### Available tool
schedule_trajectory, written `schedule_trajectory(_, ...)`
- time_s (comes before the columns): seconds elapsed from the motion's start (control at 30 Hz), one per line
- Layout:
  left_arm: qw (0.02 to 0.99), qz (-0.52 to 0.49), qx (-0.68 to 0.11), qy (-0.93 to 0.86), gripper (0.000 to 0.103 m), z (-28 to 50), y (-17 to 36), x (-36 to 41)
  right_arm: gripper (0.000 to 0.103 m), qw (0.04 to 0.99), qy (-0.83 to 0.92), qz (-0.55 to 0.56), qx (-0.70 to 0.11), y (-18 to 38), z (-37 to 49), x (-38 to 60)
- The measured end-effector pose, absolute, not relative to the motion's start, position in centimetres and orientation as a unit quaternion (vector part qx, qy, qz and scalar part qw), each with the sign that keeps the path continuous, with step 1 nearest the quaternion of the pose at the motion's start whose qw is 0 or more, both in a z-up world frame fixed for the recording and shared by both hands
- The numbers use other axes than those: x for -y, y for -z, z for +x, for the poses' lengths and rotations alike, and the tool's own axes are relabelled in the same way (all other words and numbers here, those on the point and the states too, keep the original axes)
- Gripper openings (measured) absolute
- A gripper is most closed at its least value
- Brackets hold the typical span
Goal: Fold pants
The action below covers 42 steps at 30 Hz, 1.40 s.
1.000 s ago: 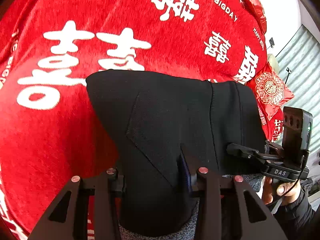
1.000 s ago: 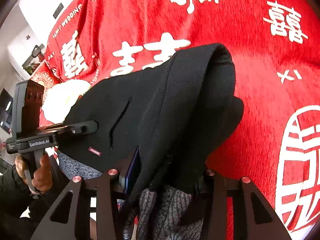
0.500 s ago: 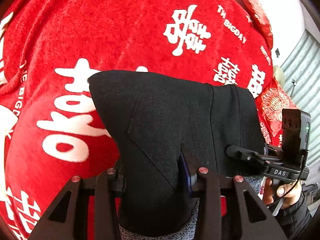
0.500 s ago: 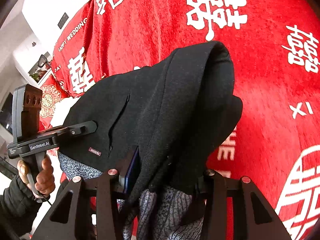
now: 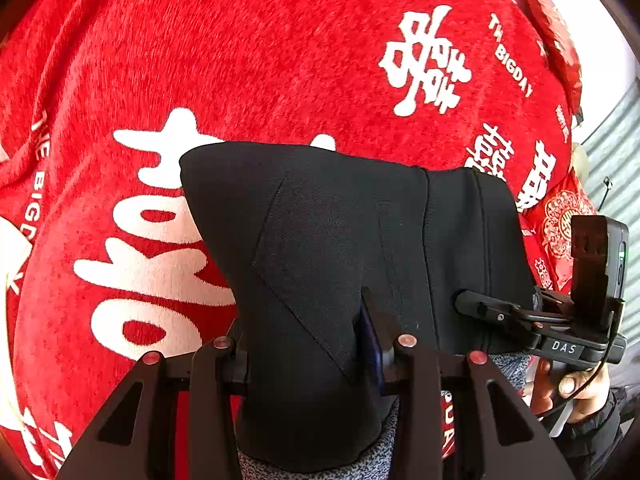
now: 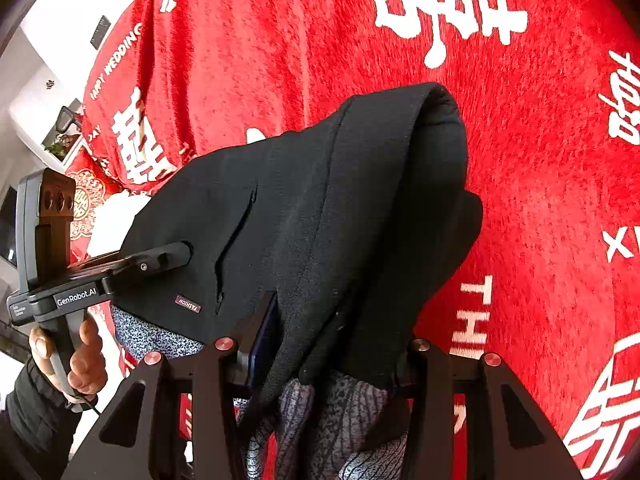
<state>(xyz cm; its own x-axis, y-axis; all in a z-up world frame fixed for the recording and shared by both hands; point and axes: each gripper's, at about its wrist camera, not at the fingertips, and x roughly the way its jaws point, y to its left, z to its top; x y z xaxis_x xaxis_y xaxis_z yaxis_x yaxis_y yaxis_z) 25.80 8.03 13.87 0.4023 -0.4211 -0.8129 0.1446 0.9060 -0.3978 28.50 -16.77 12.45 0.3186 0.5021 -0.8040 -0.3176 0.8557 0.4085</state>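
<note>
The black pants with a grey speckled lining hang folded in a thick bundle above the red blanket. My left gripper is shut on one end of the bundle; it also shows in the right wrist view at the left. My right gripper is shut on the other end, where the cloth drapes over the fingers; it shows in the left wrist view at the right. A small "FASHION" tag and a pocket slit face the right wrist camera.
The red blanket with white characters covers the whole surface under the pants. Red patterned cushions lie at its far edge. A grey ribbed wall and white furniture stand beyond.
Both grippers have carried the pants bundle forward over the blanket; the white characters beneath have slid toward the cameras. The grip and the bundle's shape are unchanged.
</note>
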Motion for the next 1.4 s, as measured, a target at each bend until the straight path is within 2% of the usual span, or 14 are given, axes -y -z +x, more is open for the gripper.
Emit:
schedule_trajectory(0.2, 0.81, -0.14, -0.545, 0.163, 0.044, 26.8, -12.2, -9.1, 0.047, 0.79, -0.253, 0.096, -0.55, -11.1, 29.7, 16.1)
schedule_trajectory(0.37, 0.786, -0.132, -0.585, 0.149, 0.046, 26.8, -8.4, -9.7, 0.047, 0.77, -0.256, 0.103, -0.575, -7.9, 29.8, 15.1)
schedule_trajectory(0.43, 0.781, -0.132, -0.594, 0.144, 0.055, 26.8, -6.4, -10.1, 0.052, 0.766, -0.249, 0.095, -0.586, -6.2, 30.0, 14.8)
schedule_trajectory(0.5, 0.778, -0.153, -0.592, 0.144, 0.06, 26.6, -5.4, -10.9, 0.062, 0.769, -0.242, 0.094, -0.584, -5.2, 30.2, 15.0)
schedule_trajectory(0.53, 0.777, -0.16, -0.59, 0.147, 0.064, 26.5, -5.3, -11.2, 0.064, 0.768, -0.242, 0.098, -0.585, -5.0, 30.3, 15.2)
schedule_trajectory(0.57, 0.776, -0.164, -0.59, 0.148, 0.064, 26.5, -5.4, -11.4, 0.069, 0.766, -0.246, 0.101, -0.585, -4.9, 30.3, 15.4)
schedule_trajectory(0.6, 0.776, -0.164, -0.591, 0.149, 0.065, 26.4, -5.6, -11.7, 0.082, 0.764, -0.247, 0.102, -0.587, -5.0, 30.4, 15.4)
schedule_trajectory(0.67, 0.783, -0.164, -0.582, 0.144, 0.065, 26.0, -6.6, -12.7, 0.091, 0.76, -0.235, 0.099, -0.598, -5.3, 30.5, 16.1)
schedule_trajectory(0.8, 0.819, -0.157, -0.544, 0.096, 0.065, 24.8, -10.1, -15.1, 0.091, 0.795, -0.209, 0.103, -0.56, -8.1, 29.5, 18.6)
schedule_trajectory(0.87, 0.827, -0.174, -0.525, 0.1, 0.065, 24.3, -11.9, -15.5, 0.091, 0.824, -0.216, 0.095, -0.516, -10.7, 28.4, 19.1)
schedule_trajectory(1.03, 0.825, -0.173, -0.508, 0.177, 0.066, 23.9, -14.0, -10.6, 0.091, 0.829, -0.298, 0.043, -0.47, -13.3, 28.2, 14.5)
schedule_trajectory(1.1, 0.816, -0.166, -0.517, 0.198, 0.066, 23.3, -13.0, -8.5, 0.091, 0.818, -0.323, 0.019, -0.476, -12.2, 28.7, 12.8)
schedule_trajectory(1.23, 0.798, -0.137, -0.554, 0.195, 0.066, 22.6, -7.8, -6.4, 0.092, 0.787, -0.29, -0.004, -0.545, -6.4, 30.1, 12.9)
schedule_trajectory(1.4, 0.812, -0.111, -0.54, 0.19, 0.066, 22.2, -8.4, -5.9, 0.092, 0.803, -0.3, 0.053, -0.512, -9.3, 30.8, 14.5)
